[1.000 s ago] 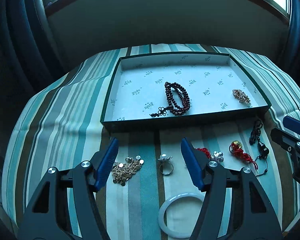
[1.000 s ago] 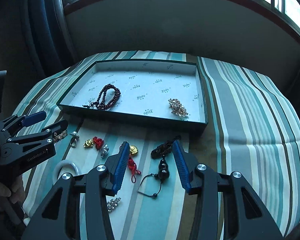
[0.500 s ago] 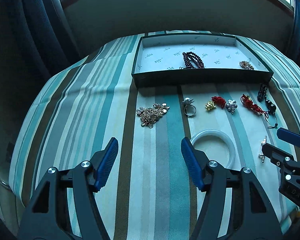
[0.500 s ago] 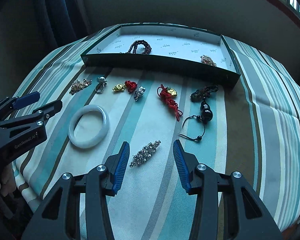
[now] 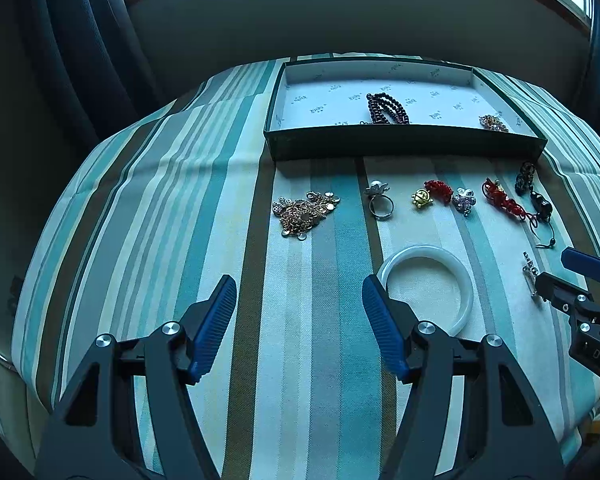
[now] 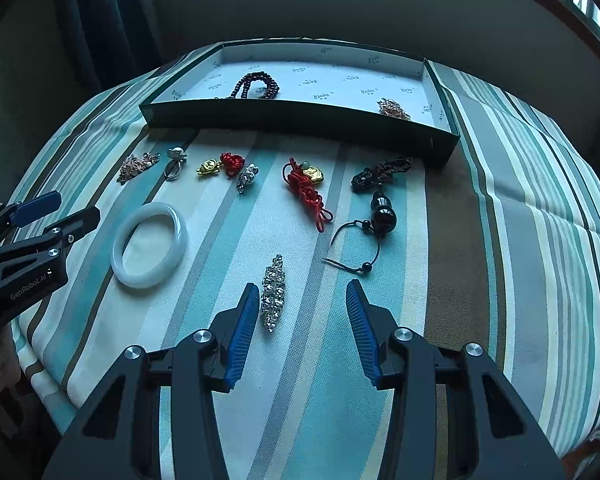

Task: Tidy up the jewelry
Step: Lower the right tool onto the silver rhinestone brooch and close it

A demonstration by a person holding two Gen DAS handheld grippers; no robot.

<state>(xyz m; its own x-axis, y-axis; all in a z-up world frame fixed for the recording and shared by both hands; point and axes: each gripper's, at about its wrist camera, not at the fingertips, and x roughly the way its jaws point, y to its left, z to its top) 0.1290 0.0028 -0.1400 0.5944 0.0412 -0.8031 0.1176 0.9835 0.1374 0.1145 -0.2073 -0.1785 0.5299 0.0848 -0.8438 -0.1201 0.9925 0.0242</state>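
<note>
Jaws of right gripper point(image 6: 302, 308) and left gripper point(image 5: 299, 304) stood released, empty. Rhinestone brooch point(image 6: 273, 293) lay beside right gripper's left finger; white bangle point(image 5: 427, 287) at left gripper's 2 o'clock; tray point(image 6: 300, 114) at 12.

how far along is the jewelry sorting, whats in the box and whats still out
Early. Done: the dark bead bracelet and a gold-toned cluster lie in the box. In hand: nothing; the left gripper and right gripper are both open, the right one nearest the rhinestone piece. Left on the cloth: white bangle, ring, chain pile, red cord charm, black bead cord and small charms.
</note>
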